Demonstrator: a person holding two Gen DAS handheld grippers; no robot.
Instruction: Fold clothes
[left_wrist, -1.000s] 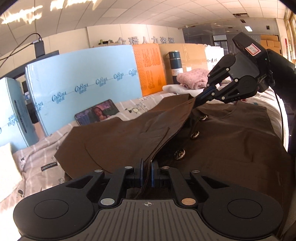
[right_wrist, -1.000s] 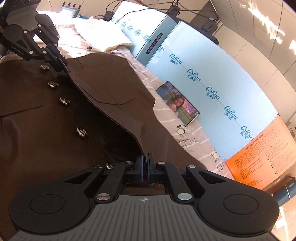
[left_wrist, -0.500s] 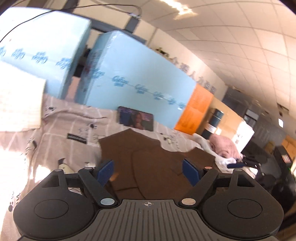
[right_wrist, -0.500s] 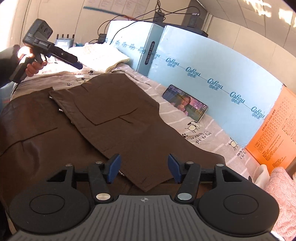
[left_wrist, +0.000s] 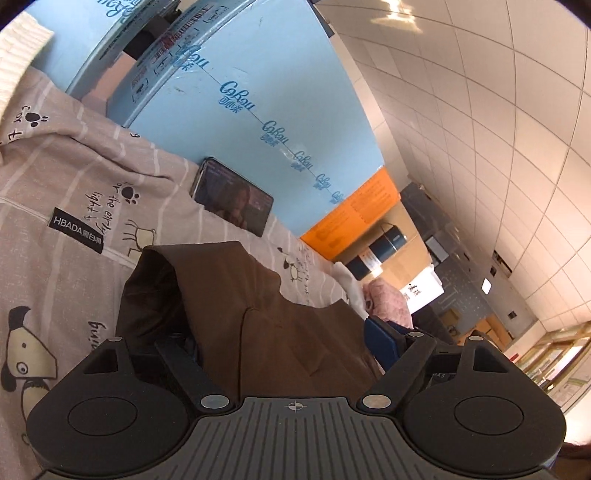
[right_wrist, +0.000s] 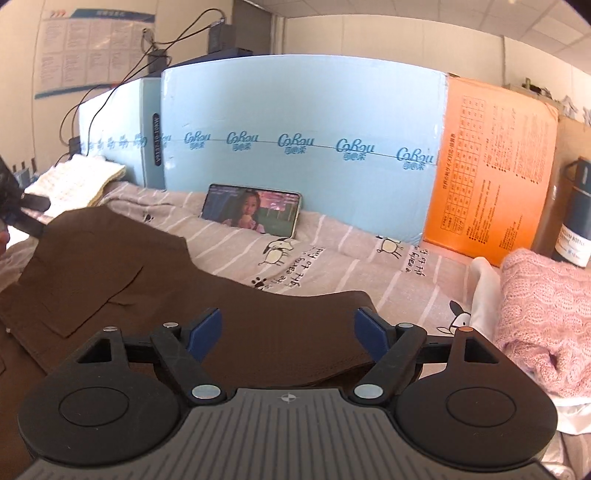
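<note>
A brown buttoned garment (right_wrist: 122, 266) lies spread on the bed, one front panel folded over. It also shows in the left wrist view (left_wrist: 236, 306). My right gripper (right_wrist: 290, 332) is open, jaws wide, just above the garment's near edge, holding nothing. My left gripper (left_wrist: 284, 343) is open over the garment's raised corner; the brown cloth hides its left blue pad, and the right pad (left_wrist: 380, 339) shows. The left gripper's tip shows at the far left of the right wrist view (right_wrist: 26, 216).
A patterned grey bedsheet (right_wrist: 332, 254) covers the bed. A phone (right_wrist: 253, 214) leans on blue foam boards (right_wrist: 295, 122). An orange box (right_wrist: 491, 173) stands to their right. A pink knit (right_wrist: 543, 317) and a cream knit (right_wrist: 74, 181) lie at the sides.
A second ago both grippers were shut on the garment's front edge. They have let go and opened. The panel now lies flat, and both grippers have shifted to new spots along the garment.
</note>
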